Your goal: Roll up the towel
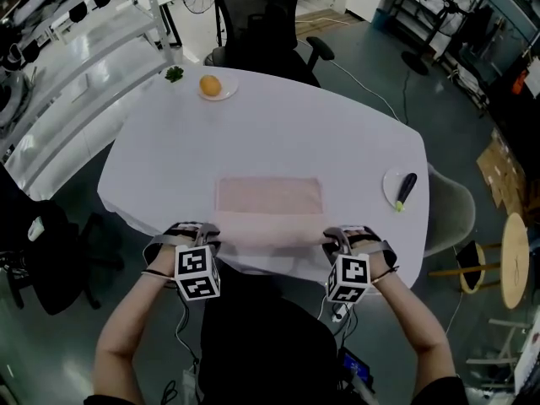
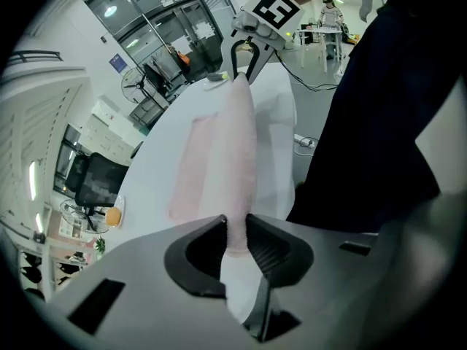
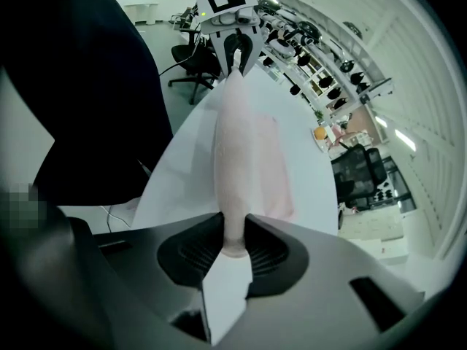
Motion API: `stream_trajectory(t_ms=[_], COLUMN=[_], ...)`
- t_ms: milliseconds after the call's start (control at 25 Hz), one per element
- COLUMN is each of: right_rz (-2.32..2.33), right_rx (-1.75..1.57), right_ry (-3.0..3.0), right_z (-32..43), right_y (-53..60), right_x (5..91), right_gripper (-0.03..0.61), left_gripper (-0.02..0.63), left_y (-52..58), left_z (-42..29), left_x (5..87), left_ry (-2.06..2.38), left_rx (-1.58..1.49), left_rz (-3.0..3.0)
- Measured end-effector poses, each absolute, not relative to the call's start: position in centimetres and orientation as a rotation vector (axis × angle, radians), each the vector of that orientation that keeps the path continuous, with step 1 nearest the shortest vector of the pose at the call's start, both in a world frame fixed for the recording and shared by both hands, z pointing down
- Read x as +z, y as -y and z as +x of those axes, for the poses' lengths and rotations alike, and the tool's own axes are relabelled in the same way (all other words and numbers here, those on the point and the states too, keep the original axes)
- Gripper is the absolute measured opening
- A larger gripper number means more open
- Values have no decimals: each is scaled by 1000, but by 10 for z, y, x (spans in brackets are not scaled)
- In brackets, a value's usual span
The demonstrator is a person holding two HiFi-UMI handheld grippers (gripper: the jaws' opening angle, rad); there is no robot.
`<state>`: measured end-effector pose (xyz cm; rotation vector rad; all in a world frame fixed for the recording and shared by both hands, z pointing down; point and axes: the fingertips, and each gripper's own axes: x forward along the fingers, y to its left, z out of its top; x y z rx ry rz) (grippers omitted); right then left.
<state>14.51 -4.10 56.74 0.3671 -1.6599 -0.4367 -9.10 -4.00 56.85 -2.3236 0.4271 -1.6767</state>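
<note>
A pale pink towel [image 1: 268,202] lies near the front edge of the white table [image 1: 278,125]; its near edge [image 1: 270,226] is lifted between both grippers. My left gripper [image 1: 205,234] is shut on the towel's near left corner [image 2: 235,228]. The right gripper [image 1: 336,239] is shut on the near right corner [image 3: 233,232]. In each gripper view the raised pink fold [image 2: 241,122] [image 3: 235,137] stretches straight across to the other gripper [image 2: 246,58] [image 3: 235,57]. The far half of the towel stays flat on the cloth.
At the table's far left a small plate holds an orange [image 1: 210,85], with a green sprig [image 1: 174,74] beside it. A white plate with a dark, green-tipped tool [image 1: 401,190] sits at the right edge. A black office chair [image 1: 257,19] stands behind the table.
</note>
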Motion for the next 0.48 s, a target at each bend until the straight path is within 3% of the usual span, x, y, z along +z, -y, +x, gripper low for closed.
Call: stream_trajectory(t_ms=[480], right_rz=[157], right_rx=[-183], right_ry=[1730], right_z=[141], right_y=[-9], right_x=[584], right_gripper=[95], left_gripper=[94], left_y=[-15], left_z=[-96], left_x=[584], left_ry=[-307], left_rx=[-1773], left_rz=[-2495])
